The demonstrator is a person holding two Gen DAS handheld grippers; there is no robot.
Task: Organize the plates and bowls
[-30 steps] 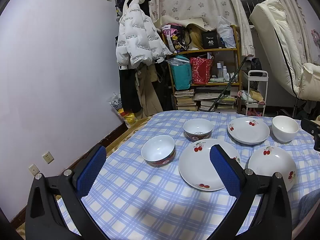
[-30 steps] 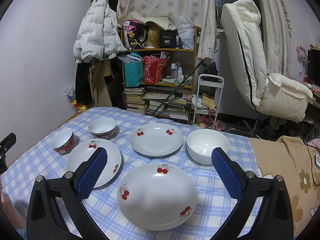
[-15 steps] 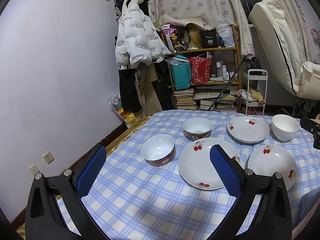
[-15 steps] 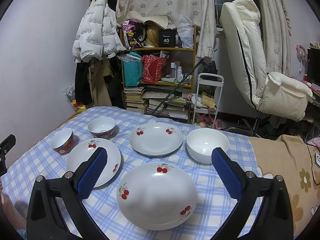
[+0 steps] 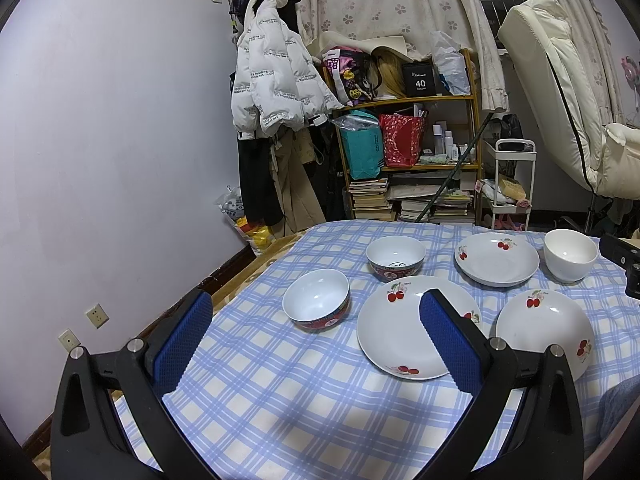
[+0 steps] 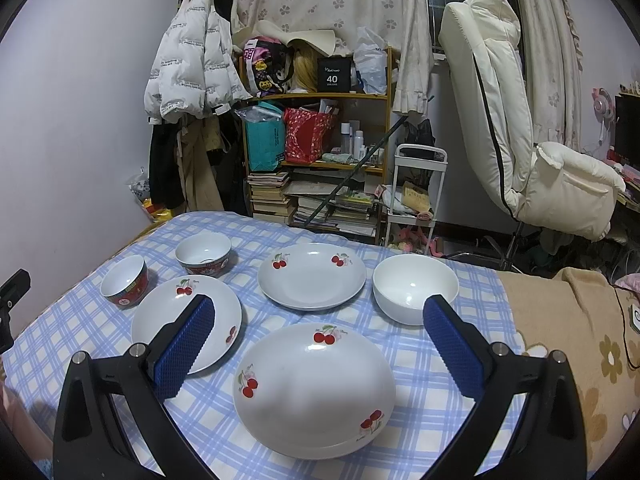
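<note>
- Little has moved since a second ago: both views have crept only slightly, and every dish lies where it did.
- The left gripper [image 5: 316, 334] hangs wide open and empty above the near left of the checked cloth [image 5: 280, 400].
- The right gripper [image 6: 320, 336] gapes equally, holding nothing, over the nearest cherry plate [image 6: 314, 390], which lies upside down, its base facing up.
- Two more cherry plates [image 6: 312, 276] [image 6: 160, 320] sit rim-up beyond it.
- The white bowl [image 6: 415, 288] stands far right; two red-sided bowls [image 6: 204, 254] [image 6: 124, 286] stand far left, mouths up.
</note>
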